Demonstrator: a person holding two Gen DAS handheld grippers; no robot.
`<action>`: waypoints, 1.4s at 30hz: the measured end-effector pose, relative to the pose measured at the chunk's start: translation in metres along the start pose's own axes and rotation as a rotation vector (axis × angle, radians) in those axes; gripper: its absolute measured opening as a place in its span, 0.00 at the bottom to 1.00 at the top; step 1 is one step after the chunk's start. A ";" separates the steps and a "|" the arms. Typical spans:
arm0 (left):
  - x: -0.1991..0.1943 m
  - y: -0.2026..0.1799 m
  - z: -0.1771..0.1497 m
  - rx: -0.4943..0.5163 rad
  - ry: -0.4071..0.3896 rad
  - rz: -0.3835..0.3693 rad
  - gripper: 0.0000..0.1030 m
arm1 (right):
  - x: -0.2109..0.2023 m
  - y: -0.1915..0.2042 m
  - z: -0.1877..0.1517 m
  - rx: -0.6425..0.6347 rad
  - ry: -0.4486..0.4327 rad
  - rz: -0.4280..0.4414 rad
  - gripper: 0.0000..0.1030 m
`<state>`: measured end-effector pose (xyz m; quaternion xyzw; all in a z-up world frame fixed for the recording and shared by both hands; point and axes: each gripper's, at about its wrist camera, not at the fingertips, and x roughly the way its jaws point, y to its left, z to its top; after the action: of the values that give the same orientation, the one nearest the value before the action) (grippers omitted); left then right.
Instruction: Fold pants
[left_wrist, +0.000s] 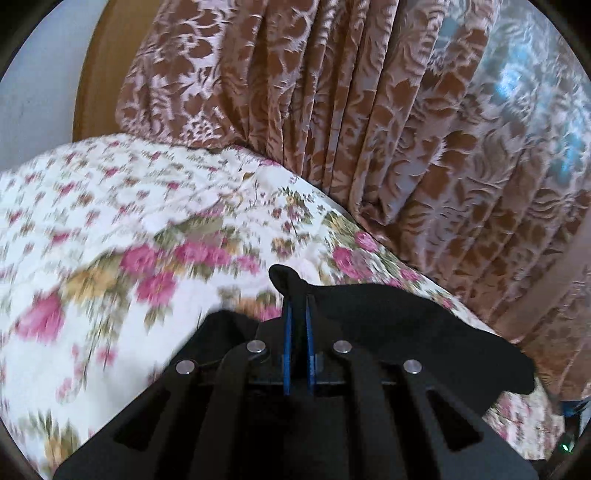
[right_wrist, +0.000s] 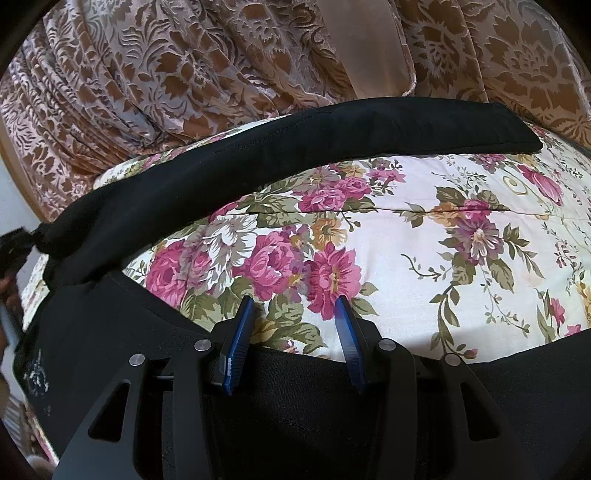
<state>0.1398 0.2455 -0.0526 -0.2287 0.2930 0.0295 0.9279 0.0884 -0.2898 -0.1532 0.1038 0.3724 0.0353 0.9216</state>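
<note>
- Pants (right_wrist: 288, 155), black, lie on the floral bedspread (right_wrist: 424, 236); a faint pale print near one edge is unreadable.
- Left tool (left_wrist: 298, 299) is clamped on a fold of the pants.
- Right tool (right_wrist: 295, 306) is spread apart above the fabric, gripping nothing.
- Brown patterned curtain (left_wrist: 369, 110) hangs beyond the bed.

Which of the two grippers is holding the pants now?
The left gripper: its jaws are shut on the black pants. The right gripper has open jaws, with nothing between them.

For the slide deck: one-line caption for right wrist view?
Open right gripper over black pants on floral bedspread.
</note>
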 end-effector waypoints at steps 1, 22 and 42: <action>-0.009 0.004 -0.010 -0.015 -0.006 -0.009 0.05 | 0.000 0.000 0.000 -0.001 0.000 -0.001 0.43; -0.020 0.049 -0.096 -0.150 -0.016 -0.081 0.05 | 0.002 0.064 0.074 -0.134 0.034 -0.009 0.62; -0.019 0.053 -0.098 -0.173 -0.021 -0.123 0.05 | 0.147 0.120 0.181 0.273 0.318 -0.059 0.42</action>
<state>0.0625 0.2508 -0.1348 -0.3252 0.2648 0.0000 0.9078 0.3217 -0.1816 -0.1001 0.2097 0.5174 -0.0267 0.8293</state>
